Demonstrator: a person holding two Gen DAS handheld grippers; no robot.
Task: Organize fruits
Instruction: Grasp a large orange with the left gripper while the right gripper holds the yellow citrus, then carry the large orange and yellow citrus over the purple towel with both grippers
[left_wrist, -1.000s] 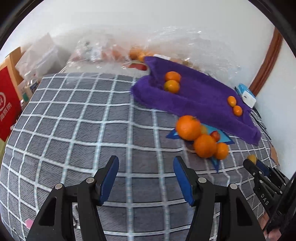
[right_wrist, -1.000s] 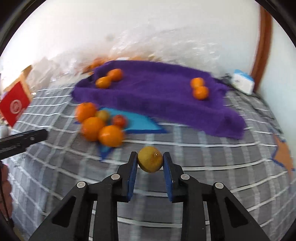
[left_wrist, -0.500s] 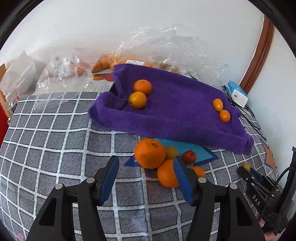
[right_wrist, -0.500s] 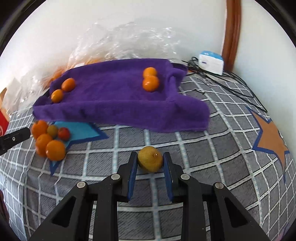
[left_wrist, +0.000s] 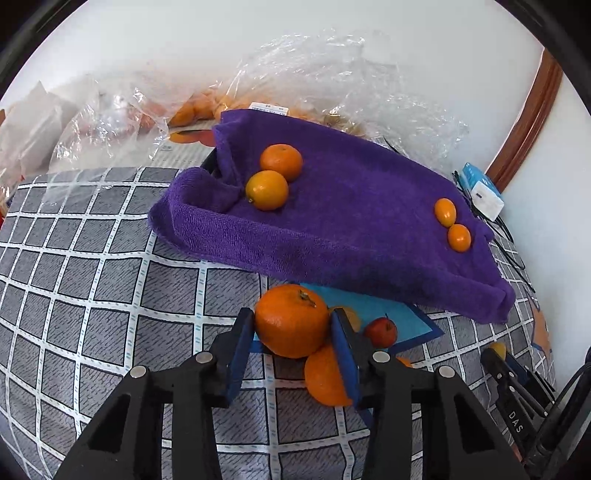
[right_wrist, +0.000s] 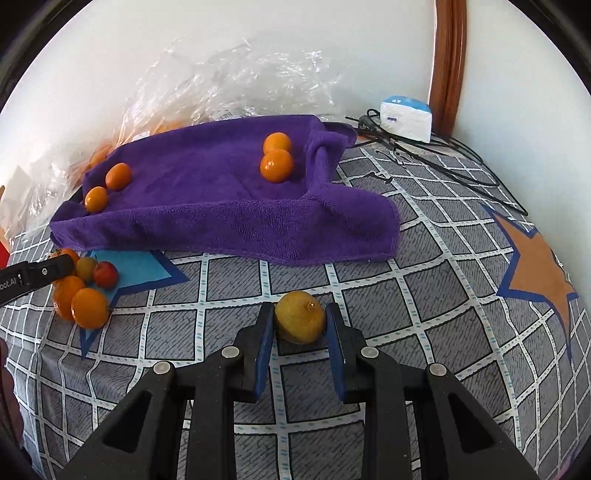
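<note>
On a grey checked bedcover (left_wrist: 92, 288) beside a white wall, we see our left gripper (left_wrist: 293, 334), jaws just closing, pressed on a large orange (left_wrist: 291, 325) among a fruit pile below the purple towel (left_wrist: 351, 221). Our right gripper (right_wrist: 300, 325) clamps a yellowish citrus (right_wrist: 300, 321) near the towel's front edge.

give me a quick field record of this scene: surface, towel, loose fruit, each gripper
surface: grey checked cloth
towel: purple terry towel, four small orange fruits on it in two pairs
loose pile: orange fruits and a small red apple-like fruit on a blue star patch
left gripper: jaws just closing, pads against a large orange mandarin
right gripper: shut on a yellowish round citrus
</note>
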